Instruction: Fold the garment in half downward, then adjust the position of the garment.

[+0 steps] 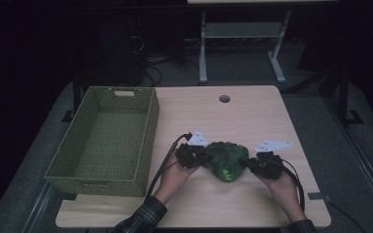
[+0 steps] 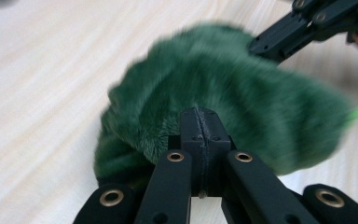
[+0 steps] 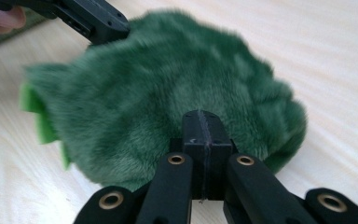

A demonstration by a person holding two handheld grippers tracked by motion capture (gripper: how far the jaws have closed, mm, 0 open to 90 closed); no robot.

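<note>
A dark green furry plush toy (image 1: 227,161) lies on the wooden table (image 1: 252,116), near its front edge, between the two grippers. My left gripper (image 1: 201,154) is at the toy's left side; in the left gripper view its jaws (image 2: 200,122) are pressed together with the plush toy's (image 2: 233,79) fur pinched at their tip. My right gripper (image 1: 250,163) is at the toy's right side, and in the right gripper view it (image 3: 203,124) is likewise shut on the plush toy's (image 3: 168,79) edge. A bright green felt piece (image 3: 33,112) sticks out at the toy's far end.
An empty green woven basket (image 1: 148,141) stands on the table's left side, close to the left hand. A round cable hole (image 1: 224,98) sits near the table's back edge. Beyond the table stand white desk legs (image 1: 203,48) on a dark floor.
</note>
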